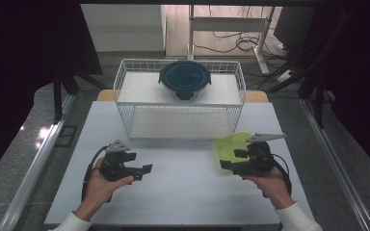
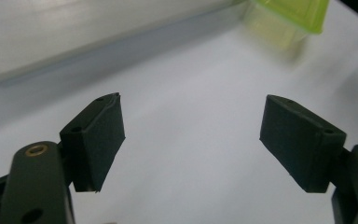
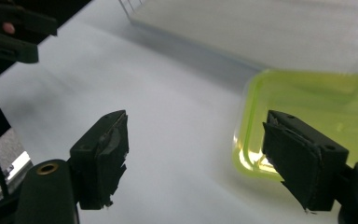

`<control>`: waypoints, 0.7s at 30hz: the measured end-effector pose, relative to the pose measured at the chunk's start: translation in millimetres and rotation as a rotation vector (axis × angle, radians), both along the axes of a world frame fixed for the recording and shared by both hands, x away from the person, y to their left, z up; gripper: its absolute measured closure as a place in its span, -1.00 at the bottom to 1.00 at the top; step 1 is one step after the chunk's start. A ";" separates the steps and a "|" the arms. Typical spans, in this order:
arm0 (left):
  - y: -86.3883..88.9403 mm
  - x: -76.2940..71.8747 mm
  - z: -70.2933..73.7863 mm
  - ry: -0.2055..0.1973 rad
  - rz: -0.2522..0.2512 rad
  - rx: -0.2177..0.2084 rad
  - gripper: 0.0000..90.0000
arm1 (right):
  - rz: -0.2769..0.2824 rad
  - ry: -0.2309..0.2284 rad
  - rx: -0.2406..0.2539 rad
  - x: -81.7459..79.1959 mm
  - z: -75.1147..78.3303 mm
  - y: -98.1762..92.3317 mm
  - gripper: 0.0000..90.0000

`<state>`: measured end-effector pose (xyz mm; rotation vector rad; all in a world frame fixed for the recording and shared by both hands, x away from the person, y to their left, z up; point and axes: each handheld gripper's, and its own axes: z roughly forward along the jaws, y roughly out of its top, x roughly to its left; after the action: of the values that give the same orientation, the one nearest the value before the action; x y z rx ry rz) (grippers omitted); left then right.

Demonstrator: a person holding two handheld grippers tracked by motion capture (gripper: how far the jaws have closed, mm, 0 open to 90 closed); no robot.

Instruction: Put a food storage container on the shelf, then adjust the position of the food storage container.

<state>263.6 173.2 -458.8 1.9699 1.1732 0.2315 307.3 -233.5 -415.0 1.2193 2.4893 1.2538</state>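
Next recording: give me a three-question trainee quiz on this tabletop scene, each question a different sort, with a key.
1. True or false: the right gripper is clamped on the green container.
2. Where does the round dark-lidded container sit? A) on the white table B) on the upper level of the wire rack C) in the left gripper
3. Fill in: the gripper nearest the green container is the ___ one.

Key
1. False: its jaws stand apart with nothing between them; the container lies just beyond.
2. B
3. right
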 end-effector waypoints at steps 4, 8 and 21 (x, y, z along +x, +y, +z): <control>2.5 -4.7 -6.6 0.005 0.002 0.029 -0.54 | 0.013 0.028 -0.029 -0.8 -14.7 2.8 -0.51; 3.9 -6.2 -9.9 0.014 0.013 0.033 -0.54 | 0.014 0.043 -0.034 -1.0 -21.3 2.5 -0.51; -1.2 -7.4 -11.8 0.011 -0.007 0.031 -0.55 | -0.017 0.048 -0.044 2.4 -21.9 -5.4 -0.52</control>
<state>256.2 171.9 -470.6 2.0041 1.1758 0.2370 309.7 -238.9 -436.8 1.2721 2.5198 1.1732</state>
